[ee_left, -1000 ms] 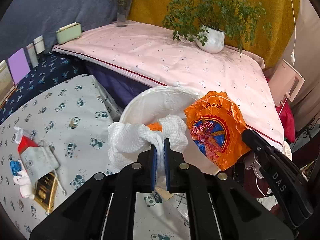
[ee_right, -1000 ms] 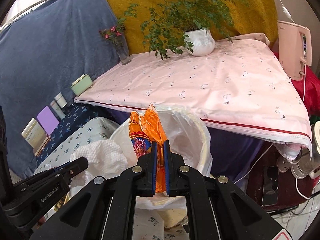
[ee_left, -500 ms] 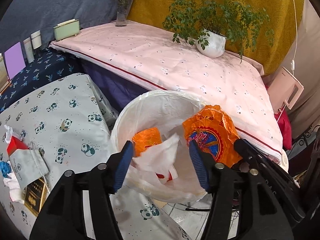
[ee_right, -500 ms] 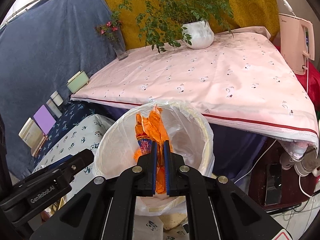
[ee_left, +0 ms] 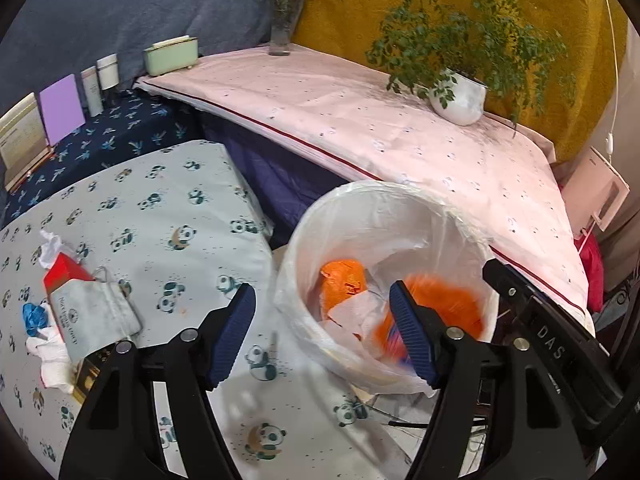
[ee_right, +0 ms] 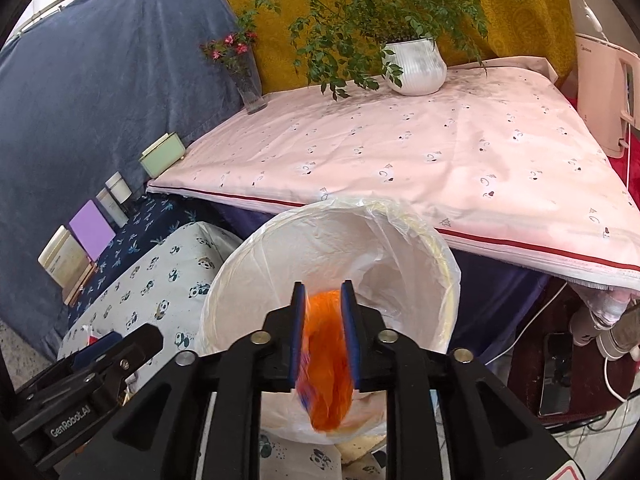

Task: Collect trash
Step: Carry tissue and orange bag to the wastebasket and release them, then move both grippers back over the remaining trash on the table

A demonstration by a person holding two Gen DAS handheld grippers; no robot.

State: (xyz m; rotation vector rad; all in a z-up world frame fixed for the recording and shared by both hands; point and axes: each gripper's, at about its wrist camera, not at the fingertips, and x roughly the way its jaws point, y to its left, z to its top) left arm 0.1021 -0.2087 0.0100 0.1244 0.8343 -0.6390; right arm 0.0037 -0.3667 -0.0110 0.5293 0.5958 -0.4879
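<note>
Orange snack wrapper (ee_right: 326, 364): crinkled foil, bright orange with a blue-and-red print near its lower edge, motion-blurred in both views. It is hanging between the fingers of the right claw (ee_right: 323, 330) over the mouth of the trash bin (ee_right: 400, 240). The jaws are standing a little apart with the wrapper in the gap; the blur is hiding whether the pads are touching it.

Left claw (ee_left: 322, 332): jaws spread wide, gripping nothing, hovering over the near-left rim of the bin.

The bin is a round white pail lined with a thin clear-white plastic bag (ee_left: 460, 216) folded over the rim. Inside it, a smaller crumpled orange wrapper (ee_left: 344, 284) is lying against the far-left wall, with a crumpled white paper towel (ee_left: 352, 312) just in front of it. The blurred orange wrapper is showing on the right side of the interior in the left wrist view.

Left of the bin, on the panda-print counter (ee_left: 160, 208):
- a grey drawstring pouch (ee_left: 96, 316) is lying over a red box (ee_left: 64, 272)
- white tissue scraps (ee_left: 48, 356) and something blue (ee_left: 34, 316) are sitting beside the pouch, on its far side from the bin

Behind the bin, a pink-covered counter (ee_left: 400, 136) is carrying a potted plant in a white pot (ee_left: 460, 100).
</note>
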